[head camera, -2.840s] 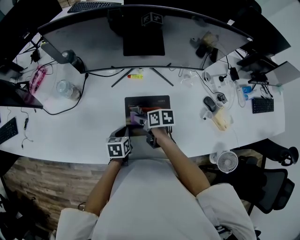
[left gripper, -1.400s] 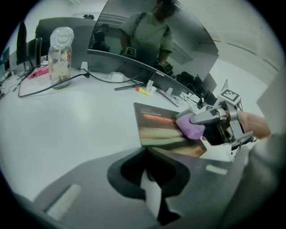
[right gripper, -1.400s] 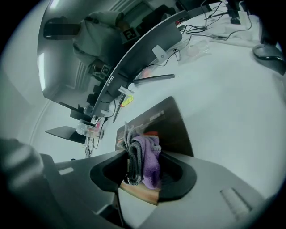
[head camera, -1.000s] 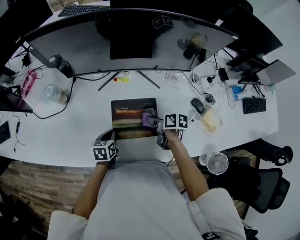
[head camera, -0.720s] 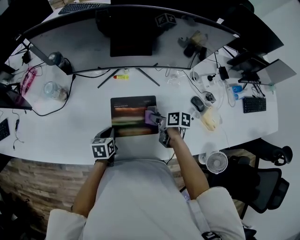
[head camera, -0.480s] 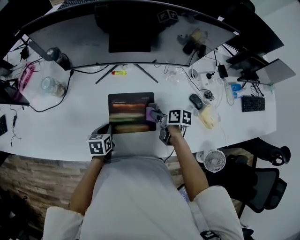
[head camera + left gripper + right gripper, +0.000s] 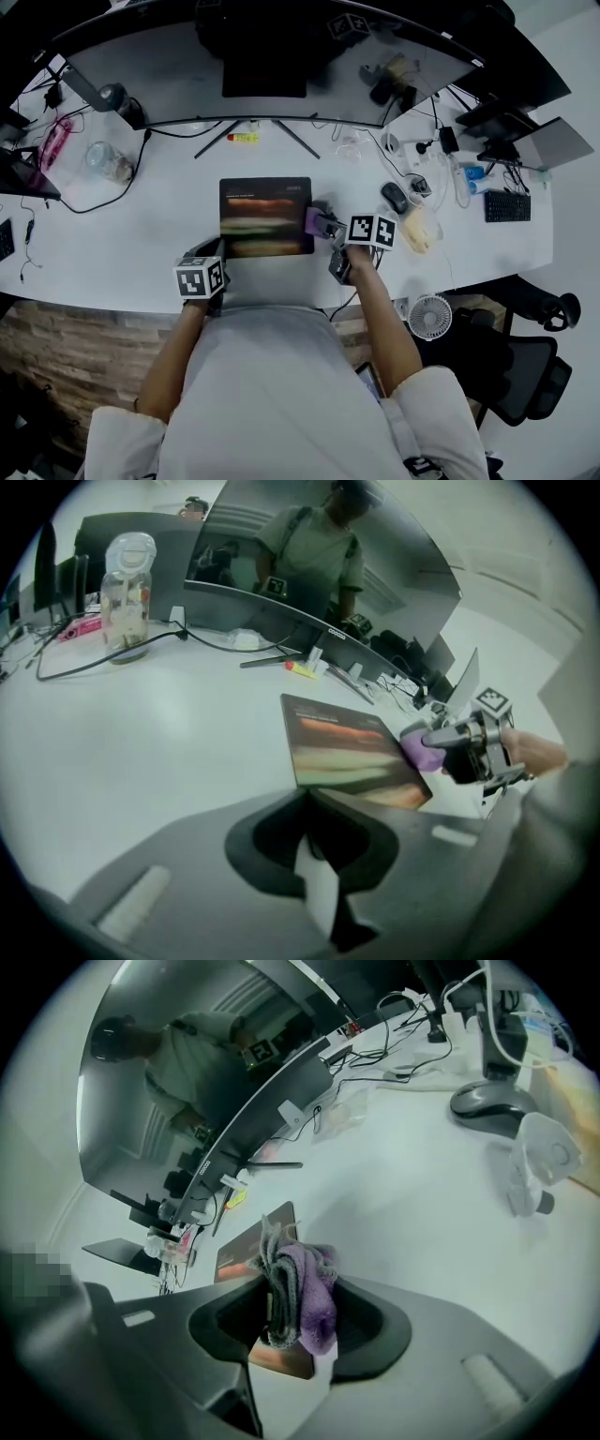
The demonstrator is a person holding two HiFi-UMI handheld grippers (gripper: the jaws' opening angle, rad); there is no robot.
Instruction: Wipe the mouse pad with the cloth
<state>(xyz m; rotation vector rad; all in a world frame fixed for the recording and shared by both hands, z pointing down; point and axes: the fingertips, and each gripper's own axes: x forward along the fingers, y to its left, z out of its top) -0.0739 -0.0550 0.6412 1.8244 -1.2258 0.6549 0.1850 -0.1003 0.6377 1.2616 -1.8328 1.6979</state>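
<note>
the mouse pad (image 7: 265, 217) lies flat on the white desk (image 7: 141, 234) in front of the curved monitor (image 7: 272, 56), square to the person and close to the desk's near edge. the right gripper (image 7: 325, 225) has its fingers clamped on the cloth (image 7: 314, 1293), a bunched purple and grey wad that bulges out past the fingertips, so soft fabric rather than hard plastic would meet the surface. in the head view the cloth sits at the pad's right edge, about halfway along it. whether it presses on the pad or hovers just above cannot be told.

the left gripper (image 7: 307, 808) rests at the pad's near left corner, fingers drawn together with nothing between them. its tips look to be touching or just beside that corner. this reads as a bracing hold, so that the thin pad does not slide while the other side is rubbed, though actual contact is hard to confirm.

the cloth being at the edge suggests the end of one wiping pass or the turning point for the next. the mouse (image 7: 395, 198) stands well apart to the right among cables, out of the cloth's path. the likely risk is the pad creeping sideways if the left corner is not held firmly.
</note>
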